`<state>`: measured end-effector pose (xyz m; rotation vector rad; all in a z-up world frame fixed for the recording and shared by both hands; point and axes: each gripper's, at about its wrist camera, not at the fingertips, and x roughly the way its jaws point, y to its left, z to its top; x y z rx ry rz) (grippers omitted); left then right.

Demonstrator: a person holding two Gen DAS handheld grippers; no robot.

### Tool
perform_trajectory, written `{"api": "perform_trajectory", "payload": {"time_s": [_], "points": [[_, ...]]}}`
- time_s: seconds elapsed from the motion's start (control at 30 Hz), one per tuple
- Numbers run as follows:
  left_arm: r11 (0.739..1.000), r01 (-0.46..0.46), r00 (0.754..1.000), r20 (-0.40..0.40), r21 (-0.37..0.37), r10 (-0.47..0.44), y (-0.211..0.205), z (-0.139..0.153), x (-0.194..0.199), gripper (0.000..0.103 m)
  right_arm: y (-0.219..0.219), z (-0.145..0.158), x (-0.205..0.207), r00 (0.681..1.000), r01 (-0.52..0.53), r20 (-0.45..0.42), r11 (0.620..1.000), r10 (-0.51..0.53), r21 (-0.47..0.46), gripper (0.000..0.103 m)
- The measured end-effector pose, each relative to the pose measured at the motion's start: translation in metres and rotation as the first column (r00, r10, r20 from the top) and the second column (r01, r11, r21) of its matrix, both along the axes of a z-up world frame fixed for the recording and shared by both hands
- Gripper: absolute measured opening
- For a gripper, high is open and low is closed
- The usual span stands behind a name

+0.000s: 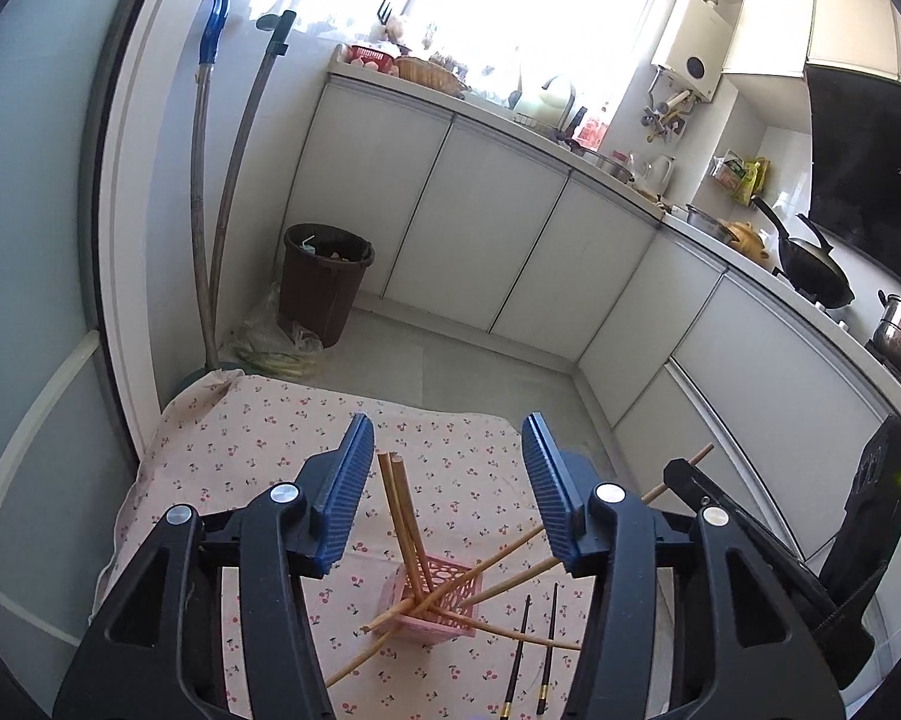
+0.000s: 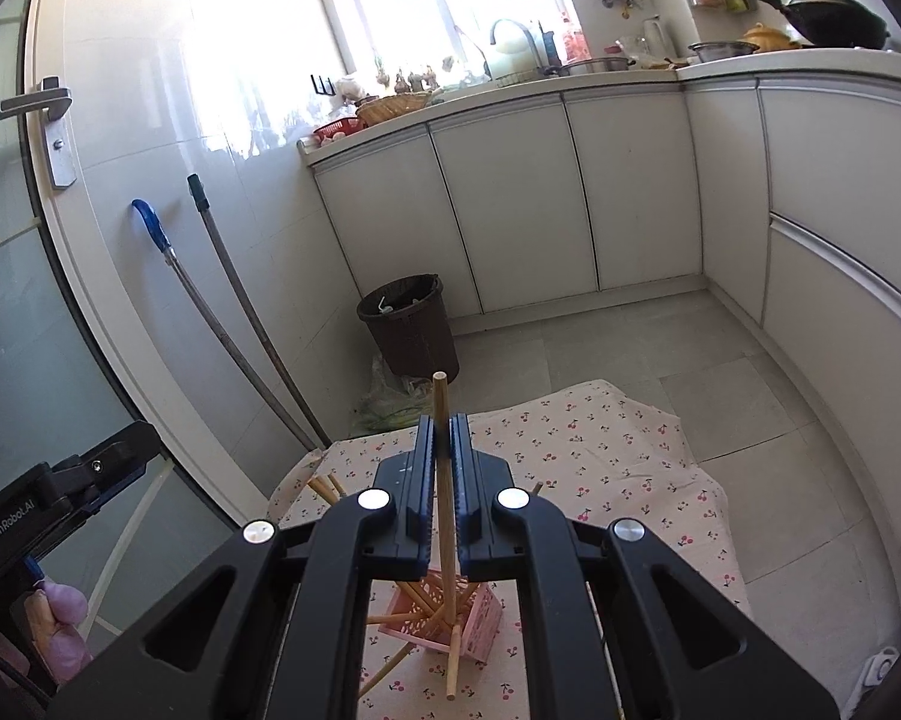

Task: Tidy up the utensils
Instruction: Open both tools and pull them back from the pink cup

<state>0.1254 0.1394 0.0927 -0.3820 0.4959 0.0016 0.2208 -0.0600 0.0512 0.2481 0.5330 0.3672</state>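
Observation:
A small pink lattice holder (image 1: 435,600) stands on the cherry-print cloth (image 1: 258,438) and holds several wooden chopsticks (image 1: 399,510) leaning different ways. Two black chopsticks (image 1: 537,654) lie on the cloth to its right. My left gripper (image 1: 447,450) is open and empty above the holder. My right gripper (image 2: 444,438) is shut on one wooden chopstick (image 2: 441,402), held nearly upright over the holder (image 2: 444,618); its lower end hangs in front of the holder's side, near the cloth (image 2: 600,456). The right gripper's body shows in the left view (image 1: 810,546).
The cloth covers a low table in a kitchen. A brown waste bin (image 1: 324,282) and two mop handles (image 1: 210,210) stand beyond it by the wall. White cabinets (image 1: 510,240) run along the back and right, with pots on the counter.

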Motion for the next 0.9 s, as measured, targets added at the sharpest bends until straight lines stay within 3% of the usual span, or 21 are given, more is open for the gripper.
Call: {"api": "perform_trajectory", "payload": {"time_s": [0.23, 0.33, 0.5, 0.63, 0.77, 0.9], "points": [[1.0, 0.021, 0.999, -0.027, 0.019, -0.02, -0.002, -0.004, -0.002, 0.049, 0.015, -0.001, -0.006, 1.0, -0.022, -0.009, 0.999, 0.022, -0.036, 0.014], [0.998, 0.039, 0.998, -0.052, 0.041, -0.037, -0.012, -0.008, -0.003, 0.05, 0.015, 0.004, -0.021, 1.0, 0.001, 0.021, 0.997, 0.001, -0.081, 0.037], [0.99, 0.066, 0.993, -0.102, 0.128, -0.053, -0.037, -0.019, -0.01, 0.052, 0.004, -0.002, -0.044, 1.0, 0.031, 0.009, 0.99, -0.03, -0.14, 0.042], [0.98, 0.088, 0.987, -0.146, 0.181, -0.062, -0.049, -0.033, -0.018, 0.059, -0.011, -0.014, -0.062, 0.998, 0.063, 0.008, 0.981, -0.062, -0.184, 0.058], [0.968, 0.151, 0.961, -0.258, 0.198, -0.097, -0.053, -0.06, -0.021, 0.063, -0.032, -0.035, -0.075, 0.995, 0.071, -0.05, 0.979, -0.082, -0.189, 0.069], [0.958, 0.224, 0.891, -0.436, 0.18, -0.127, -0.048, -0.114, -0.024, 0.068, -0.058, -0.06, -0.084, 0.986, 0.075, -0.131, 0.981, -0.099, -0.177, 0.073]]}}
